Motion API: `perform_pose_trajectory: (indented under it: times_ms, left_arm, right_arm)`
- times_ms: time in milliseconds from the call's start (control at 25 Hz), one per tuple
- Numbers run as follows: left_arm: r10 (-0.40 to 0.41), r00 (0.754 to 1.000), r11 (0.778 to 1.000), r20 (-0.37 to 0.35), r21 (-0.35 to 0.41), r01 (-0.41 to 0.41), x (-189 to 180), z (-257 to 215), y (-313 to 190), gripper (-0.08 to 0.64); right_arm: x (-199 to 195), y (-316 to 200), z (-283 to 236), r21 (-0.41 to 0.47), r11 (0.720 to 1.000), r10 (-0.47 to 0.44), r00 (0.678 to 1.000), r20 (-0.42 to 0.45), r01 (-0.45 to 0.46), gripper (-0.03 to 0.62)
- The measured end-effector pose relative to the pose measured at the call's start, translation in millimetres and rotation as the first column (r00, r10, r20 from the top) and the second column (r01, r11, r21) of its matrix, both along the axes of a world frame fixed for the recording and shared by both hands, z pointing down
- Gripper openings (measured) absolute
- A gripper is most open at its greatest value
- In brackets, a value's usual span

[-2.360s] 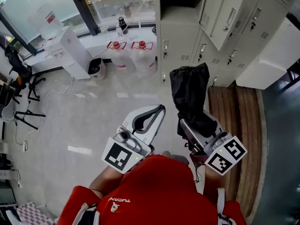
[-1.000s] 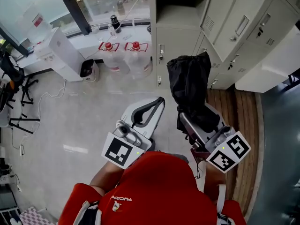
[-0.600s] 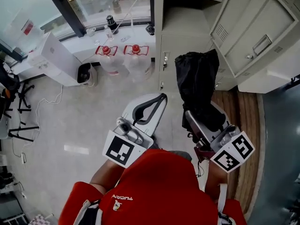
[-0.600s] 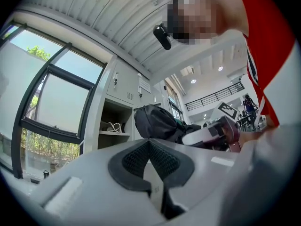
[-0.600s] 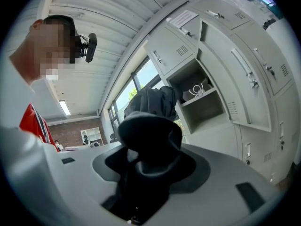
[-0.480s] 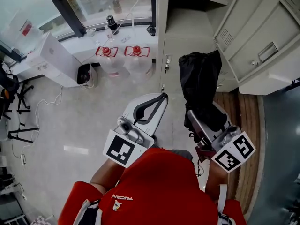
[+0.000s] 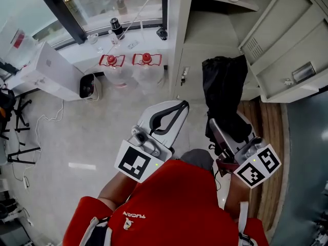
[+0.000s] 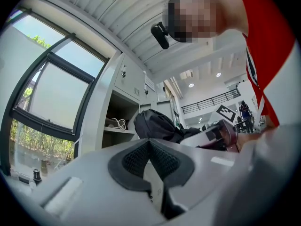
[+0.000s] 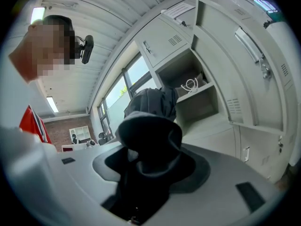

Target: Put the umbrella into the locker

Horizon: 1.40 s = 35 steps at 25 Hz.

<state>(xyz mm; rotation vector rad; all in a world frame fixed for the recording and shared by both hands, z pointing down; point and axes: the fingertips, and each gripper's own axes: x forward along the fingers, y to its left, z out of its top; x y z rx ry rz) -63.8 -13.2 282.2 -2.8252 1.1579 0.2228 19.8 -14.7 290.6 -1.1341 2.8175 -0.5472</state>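
Black folded umbrella (image 7: 224, 91), head view: clamped in the right gripper (image 7: 225, 137), its far end near the open locker (image 7: 215, 24). The left gripper (image 7: 171, 111) is beside it, jaws together.
Left gripper view: pads (image 8: 136, 161) meet with nothing between them; the umbrella is off to the right.
Right gripper view: jaws held wide on the umbrella's dark fabric; beyond it, the open locker compartment holds a white cable (image 9: 190, 85).

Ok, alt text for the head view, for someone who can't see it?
Seen from above, the right claw grips a black umbrella, held out toward an open locker. The left claw is shut and empty beside it, above a pale floor.
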Motion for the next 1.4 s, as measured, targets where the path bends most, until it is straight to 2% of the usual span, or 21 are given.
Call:
perform_pose_trajectory:
  times_ms: [200, 440, 600, 720, 960, 1120, 1400]
  left_arm:
    - [0.001, 1.0, 1.0, 0.009, -0.014, 0.0, 9.5, 4.0, -16.7, 0.005]
    - [-0.048, 0.999, 0.999, 0.021, -0.016, 0.049, 25.2, 4.4, -49.6, 0.005]
    - [-0.098, 0.995, 0.995, 0.024, -0.023, 0.099, 33.5, 3.6, -78.0, 0.005]
    - [-0.136, 0.991, 0.991, 0.018, -0.018, 0.136, 39.2, 0.9, -95.0, 0.005]
    - [-0.171, 0.985, 0.984, 0.016, -0.04, 0.172, 50.4, 7.4, -119.2, 0.005]
    - [-0.168, 0.986, 0.984, 0.025, -0.058, 0.169, 49.3, 13.7, -134.1, 0.005]
    - [-0.138, 0.989, 0.989, 0.044, -0.053, 0.14, 44.4, 16.3, -168.3, 0.005]
  right_arm:
    - [11.7, -19.5, 2.8, -0.007, 1.0, 0.003, 1.0, -0.014, -0.003, 0.242]
    - [23.3, -55.2, 5.0, -0.004, 0.999, -0.034, 0.999, -0.03, 0.034, 0.242]
    - [30.3, -87.5, 8.2, 0.003, 0.999, -0.046, 0.995, -0.087, 0.046, 0.242]
    - [35.9, -108.9, 14.2, 0.008, 0.999, -0.042, 0.985, -0.17, 0.044, 0.242]
    - [45.6, -149.5, 24.0, -0.005, 1.0, -0.03, 0.964, -0.264, 0.029, 0.242]
    - [43.8, -179.8, 28.7, 0.001, 1.0, 0.011, 0.945, -0.328, -0.011, 0.242]
    - [25.4, -226.5, 43.5, 0.017, 1.0, 0.024, 0.875, -0.484, -0.018, 0.242]
